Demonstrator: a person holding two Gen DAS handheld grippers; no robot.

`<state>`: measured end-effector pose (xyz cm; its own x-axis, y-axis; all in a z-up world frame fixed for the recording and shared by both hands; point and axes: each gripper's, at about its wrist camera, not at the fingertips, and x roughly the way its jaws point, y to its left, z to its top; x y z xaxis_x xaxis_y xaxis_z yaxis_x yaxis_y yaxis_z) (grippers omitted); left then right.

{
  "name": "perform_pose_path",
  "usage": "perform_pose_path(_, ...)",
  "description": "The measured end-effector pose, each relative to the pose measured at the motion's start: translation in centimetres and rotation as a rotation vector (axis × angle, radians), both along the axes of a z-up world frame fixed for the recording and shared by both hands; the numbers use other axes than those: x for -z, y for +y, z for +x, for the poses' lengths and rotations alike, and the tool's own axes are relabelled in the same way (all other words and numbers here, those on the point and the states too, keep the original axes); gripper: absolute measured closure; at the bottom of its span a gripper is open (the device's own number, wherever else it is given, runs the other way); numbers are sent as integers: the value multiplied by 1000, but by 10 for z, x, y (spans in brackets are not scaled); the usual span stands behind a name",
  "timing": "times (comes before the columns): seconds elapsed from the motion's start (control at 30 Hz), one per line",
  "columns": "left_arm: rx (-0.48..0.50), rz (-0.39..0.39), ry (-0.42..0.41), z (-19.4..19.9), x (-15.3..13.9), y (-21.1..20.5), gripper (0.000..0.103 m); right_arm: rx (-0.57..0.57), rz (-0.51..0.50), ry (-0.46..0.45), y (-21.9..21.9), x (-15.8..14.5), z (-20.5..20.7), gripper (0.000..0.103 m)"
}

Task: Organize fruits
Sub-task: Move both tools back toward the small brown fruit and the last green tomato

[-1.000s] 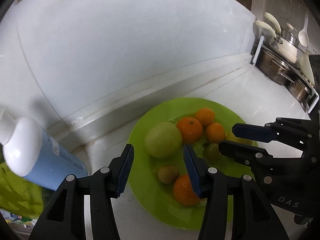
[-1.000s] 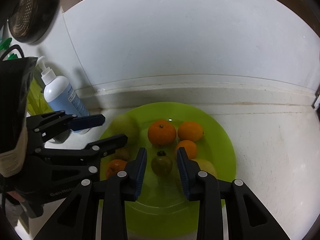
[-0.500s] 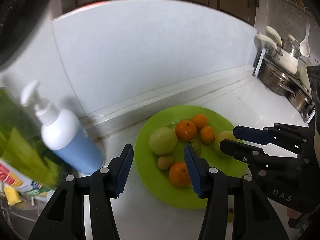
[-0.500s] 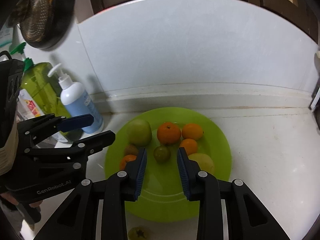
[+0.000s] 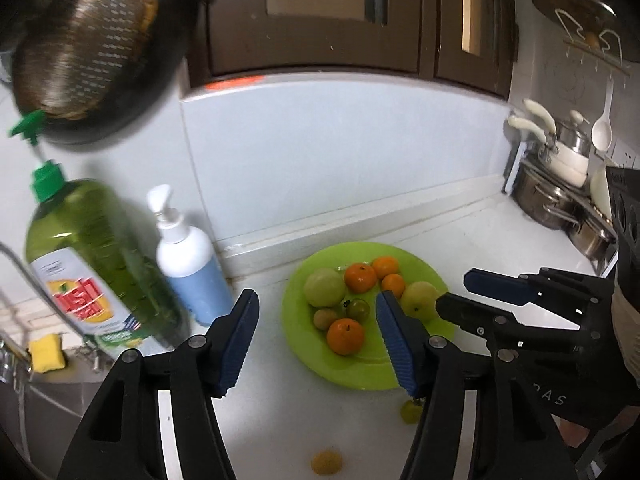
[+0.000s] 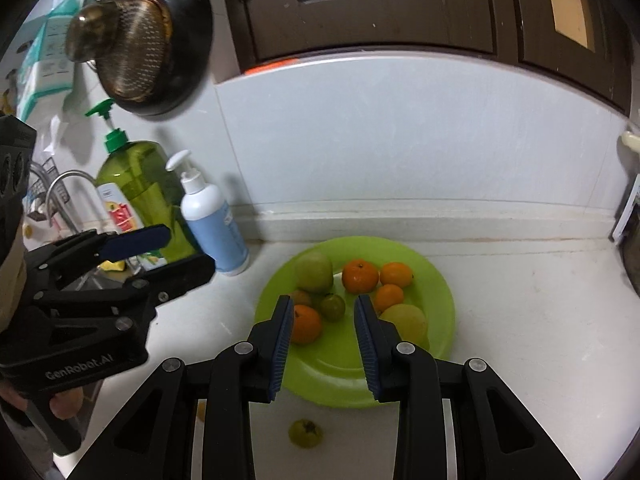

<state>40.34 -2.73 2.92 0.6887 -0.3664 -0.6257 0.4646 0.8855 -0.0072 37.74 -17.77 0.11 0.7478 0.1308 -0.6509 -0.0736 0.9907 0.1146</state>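
A lime green plate (image 5: 308, 344) (image 6: 436, 292) on the white counter holds several fruits: a large green apple (image 5: 324, 287) (image 6: 314, 271), several oranges (image 5: 345, 336) (image 6: 360, 276), a small green fruit (image 5: 357, 310) (image 6: 333, 307) and a yellow-green fruit (image 5: 420, 300) (image 6: 404, 322). A small green fruit (image 6: 305, 433) (image 5: 411, 412) lies on the counter in front of the plate, and a small orange-yellow one (image 5: 327, 462) lies nearer. My left gripper (image 5: 316, 340) is open and empty, held above the plate's left side. My right gripper (image 6: 323, 346) is open and empty above the plate's front.
A white and blue pump bottle (image 5: 188, 268) (image 6: 212, 228) and a green dish soap bottle (image 5: 92, 264) (image 6: 136, 196) stand left of the plate by the sink. A strainer (image 6: 136, 44) hangs on the wall. Pots (image 5: 560, 196) stand at the far right.
Both grippers have pulled back and up from the plate, empty and still open. The bottles, the cabinets and the loose fruits on the counter have come into view.
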Motion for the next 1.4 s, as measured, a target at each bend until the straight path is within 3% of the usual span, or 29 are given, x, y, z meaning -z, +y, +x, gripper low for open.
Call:
perform_pose_path(0.2,-54,-10,-17,-30,1,14,38,-20,-12,-13,6,-6,-25,63)
perform_pose_path(0.63,-136,-31,42,-74,39,40,31,-54,-65,6,26,14,-64,53)
perform_pose_path(0.97,-151,13,77,-93,80,43,27,-65,-28,148,25,60,-76,53)
perform_pose_path(1.4,-129,51,100,-92,118,37,28,-65,-39,207,23,88,-70,53)
